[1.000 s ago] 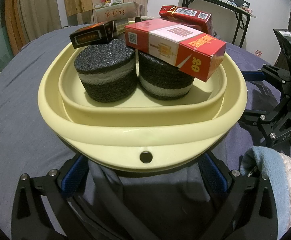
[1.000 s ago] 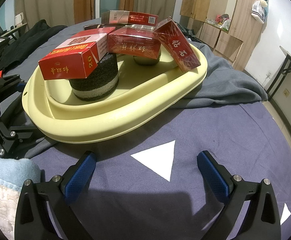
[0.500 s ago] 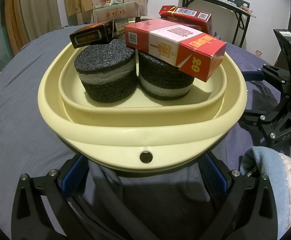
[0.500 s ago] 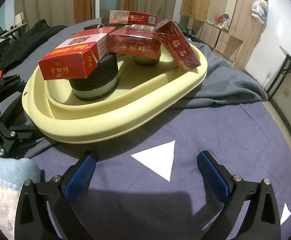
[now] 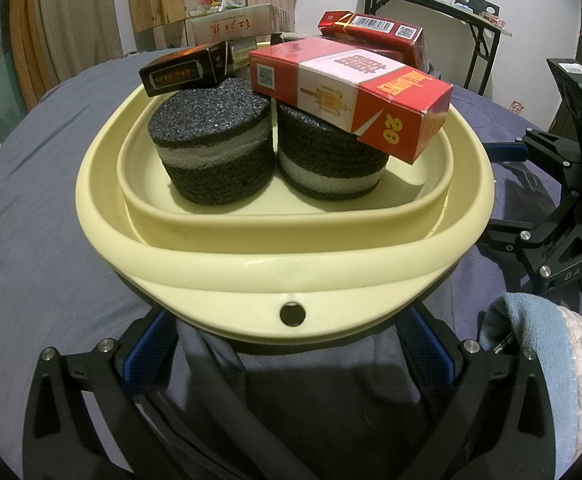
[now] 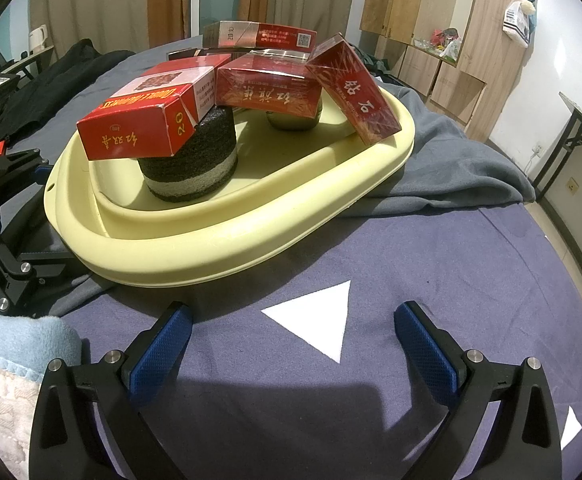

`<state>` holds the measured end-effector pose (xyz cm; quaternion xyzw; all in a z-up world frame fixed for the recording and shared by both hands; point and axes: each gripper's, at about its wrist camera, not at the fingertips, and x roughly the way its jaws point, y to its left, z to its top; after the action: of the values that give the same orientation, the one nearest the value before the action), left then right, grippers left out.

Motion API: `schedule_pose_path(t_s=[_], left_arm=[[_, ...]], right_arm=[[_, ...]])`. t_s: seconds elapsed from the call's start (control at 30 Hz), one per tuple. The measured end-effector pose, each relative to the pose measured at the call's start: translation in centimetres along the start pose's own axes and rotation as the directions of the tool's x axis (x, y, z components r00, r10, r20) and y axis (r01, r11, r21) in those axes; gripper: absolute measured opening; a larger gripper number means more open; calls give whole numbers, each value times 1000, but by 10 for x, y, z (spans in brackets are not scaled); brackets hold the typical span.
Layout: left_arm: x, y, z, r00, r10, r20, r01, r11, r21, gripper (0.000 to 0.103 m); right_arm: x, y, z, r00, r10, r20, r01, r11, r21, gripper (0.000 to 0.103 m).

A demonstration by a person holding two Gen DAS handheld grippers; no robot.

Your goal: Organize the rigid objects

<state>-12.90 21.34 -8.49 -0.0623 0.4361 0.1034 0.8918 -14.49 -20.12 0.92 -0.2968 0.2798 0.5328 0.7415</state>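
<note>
A pale yellow basin (image 5: 287,264) (image 6: 195,256) holds two black-and-white foam cylinders (image 5: 215,148) (image 5: 327,164). Several cigarette boxes lie on top: a red-and-white one (image 5: 351,96) (image 6: 147,120), a black one (image 5: 183,70), and red ones (image 6: 267,88) (image 6: 355,96). My left gripper (image 5: 289,340) is open, its blue pads on either side beneath the basin's near rim. My right gripper (image 6: 293,340) is open and empty over the purple cloth, just short of the basin. The right gripper also shows in the left wrist view (image 5: 539,208).
The basin rests on a grey garment (image 6: 443,160) over a purple cloth (image 6: 451,280) with white triangles (image 6: 315,320). A light-blue towel (image 5: 531,344) lies at the near side. Wooden cabinets (image 6: 443,40) and a folding table (image 5: 431,8) stand around.
</note>
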Motion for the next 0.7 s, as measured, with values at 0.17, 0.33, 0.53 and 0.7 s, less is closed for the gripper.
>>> schedule_pose_path(t_s=[0.17, 0.33, 0.53, 0.7], left_arm=[[0, 0, -1, 1000, 0, 0, 0, 1000, 0, 103], [0, -1, -1, 1000, 0, 0, 0, 1000, 0, 103], [0, -1, -1, 1000, 0, 0, 0, 1000, 0, 103], [0, 0, -1, 1000, 0, 0, 0, 1000, 0, 103]], right_arm=[[0, 0, 0, 1000, 1, 0, -1, 1000, 1, 103], [0, 0, 0, 1000, 0, 0, 0, 1000, 0, 103], [0, 0, 0, 1000, 0, 0, 0, 1000, 0, 103], [0, 0, 0, 1000, 1, 0, -1, 1000, 1, 103]])
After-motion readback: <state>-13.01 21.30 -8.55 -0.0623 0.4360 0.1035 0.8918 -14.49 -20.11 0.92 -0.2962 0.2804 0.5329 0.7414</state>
